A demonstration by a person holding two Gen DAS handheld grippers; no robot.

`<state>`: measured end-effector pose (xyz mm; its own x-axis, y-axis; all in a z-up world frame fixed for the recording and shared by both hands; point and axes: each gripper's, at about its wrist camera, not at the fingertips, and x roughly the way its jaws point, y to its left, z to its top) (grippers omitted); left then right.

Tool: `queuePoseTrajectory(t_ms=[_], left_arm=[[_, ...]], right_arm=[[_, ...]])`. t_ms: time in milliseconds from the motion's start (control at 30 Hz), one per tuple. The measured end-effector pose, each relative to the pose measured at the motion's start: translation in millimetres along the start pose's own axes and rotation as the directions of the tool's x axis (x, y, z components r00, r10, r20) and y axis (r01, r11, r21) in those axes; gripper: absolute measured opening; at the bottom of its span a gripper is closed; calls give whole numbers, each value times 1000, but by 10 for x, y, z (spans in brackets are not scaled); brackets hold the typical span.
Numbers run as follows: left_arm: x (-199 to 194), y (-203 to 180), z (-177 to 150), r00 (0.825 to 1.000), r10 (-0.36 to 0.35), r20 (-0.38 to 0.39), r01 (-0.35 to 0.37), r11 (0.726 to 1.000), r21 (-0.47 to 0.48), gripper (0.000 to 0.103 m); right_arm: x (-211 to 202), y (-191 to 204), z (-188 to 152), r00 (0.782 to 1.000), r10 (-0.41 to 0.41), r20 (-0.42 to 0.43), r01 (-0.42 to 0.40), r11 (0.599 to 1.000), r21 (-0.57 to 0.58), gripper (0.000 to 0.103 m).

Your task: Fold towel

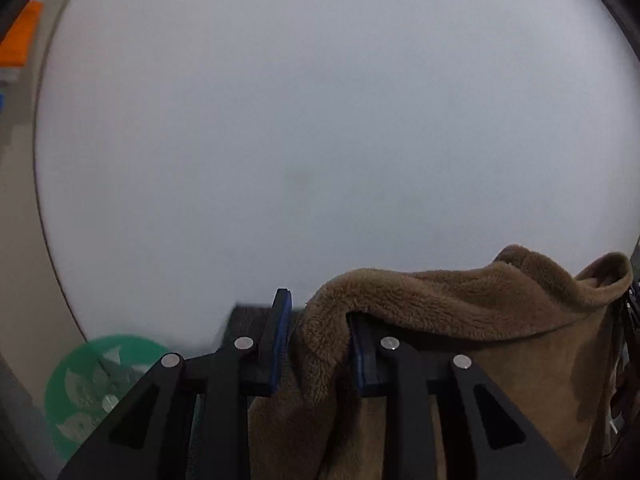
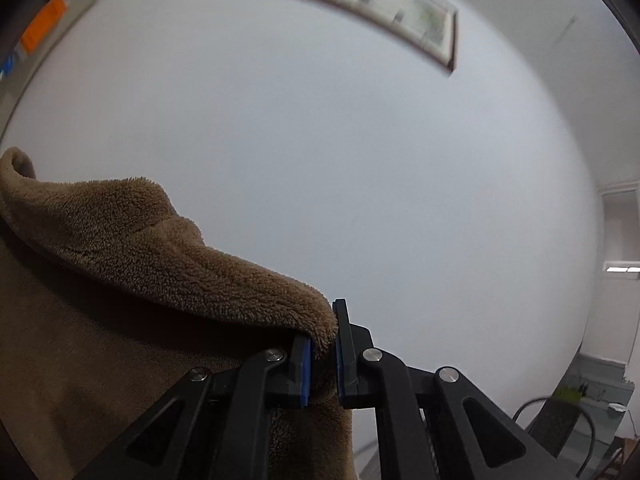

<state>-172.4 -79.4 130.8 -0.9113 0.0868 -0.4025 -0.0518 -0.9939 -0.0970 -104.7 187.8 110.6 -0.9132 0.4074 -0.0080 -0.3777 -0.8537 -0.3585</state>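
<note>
Indoor room, home or office uncertain. Plain white wall (image 2: 320, 160) fills both views; long framed picture (image 2: 360, 4) hung high. Chair (image 2: 560, 420) and cluttered table (image 2: 600, 392) low at right. Orange panel (image 1: 20, 36) at far left.

We see our left gripper (image 1: 318, 336) clamped on a bunched corner of the brown towel (image 1: 460, 300), whose fuzzy edge runs off to the right and hangs below. Behind it is a plain white wall (image 1: 320, 120); a green disc (image 1: 100, 384) sits at lower left.
</note>
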Motion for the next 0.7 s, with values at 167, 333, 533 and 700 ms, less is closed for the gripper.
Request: queuePoseTrajectory(t_ms=[167,333,533,700], left_arm=[[1199,-23,-468,969,56,-242,-52,998,22,29],[1987,-15,-946,884,90,-458,-70,996,61,32],[2337,84,-1122,808,73,-585,-49,997,57,77],[2419,207,-1028,805,30,-592,-53,998,-22,81]], right_arm=[[836,413,-668,958,106,-266,-117,993,-24,9],[1388,632,-1080,841,242,-484,-256,966,38,10],[1754,785,-1575,696,338,-633,-341,932,123,13],[1845,534,-1657,668,384,-637,-307,922,234,49]])
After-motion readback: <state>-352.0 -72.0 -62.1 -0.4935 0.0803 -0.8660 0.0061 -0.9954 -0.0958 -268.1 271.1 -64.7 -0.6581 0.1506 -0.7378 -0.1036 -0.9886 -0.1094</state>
